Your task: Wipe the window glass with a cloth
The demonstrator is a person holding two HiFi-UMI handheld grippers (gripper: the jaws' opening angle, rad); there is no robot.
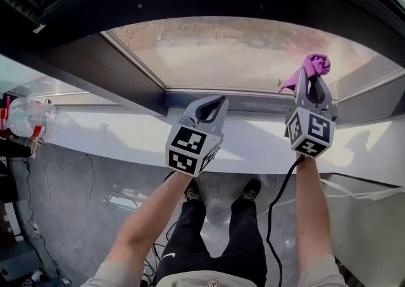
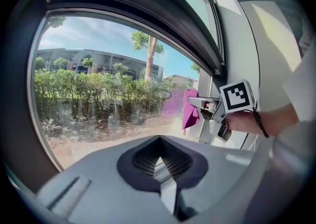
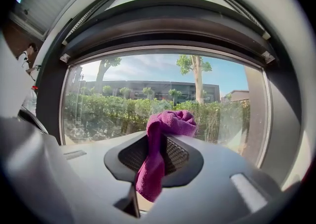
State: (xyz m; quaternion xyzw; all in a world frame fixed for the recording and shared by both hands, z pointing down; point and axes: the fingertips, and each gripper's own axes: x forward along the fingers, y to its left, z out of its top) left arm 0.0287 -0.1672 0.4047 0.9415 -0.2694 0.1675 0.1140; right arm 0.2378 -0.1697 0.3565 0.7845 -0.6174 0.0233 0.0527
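One purple cloth (image 3: 170,123) pinched in right claw (image 1: 312,85), near window glass (image 1: 221,52).

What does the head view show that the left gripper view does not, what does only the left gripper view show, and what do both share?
Only the head view: the person's shoes, a plastic bottle at the left, and the marker cube on the left hand-held gripper. Only the left gripper view: the hedge, trees and a building outside. Both: the window glass and the right hand-held gripper shut on the purple cloth.
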